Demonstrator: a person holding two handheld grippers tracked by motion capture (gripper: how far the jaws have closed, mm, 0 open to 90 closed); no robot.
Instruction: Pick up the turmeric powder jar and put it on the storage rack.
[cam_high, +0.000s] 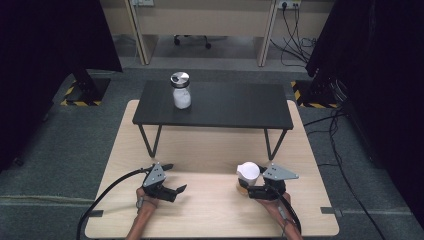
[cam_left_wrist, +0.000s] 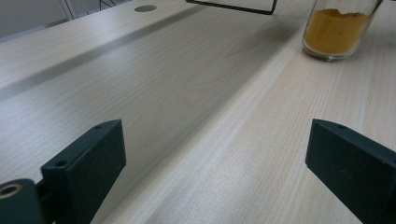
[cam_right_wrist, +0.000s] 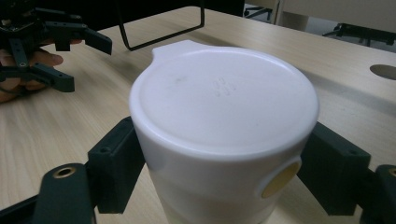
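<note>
Grip on the white-lidded spice jar (cam_right_wrist: 224, 140) looks made by the right gripper (cam_right_wrist: 224, 172), jaws pinching its cap; left gripper (cam_left_wrist: 215, 163) waits spread, lifting remains.

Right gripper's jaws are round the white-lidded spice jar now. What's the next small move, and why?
Probably a short straight lift. The right gripper has its black jaws pressed against both sides of the glass jar of orange powder with the white plastic lid, which stands on the pale wooden table. The left gripper rests open and apart from it, so nothing blocks the way up. A small lift would test the grip.
</note>
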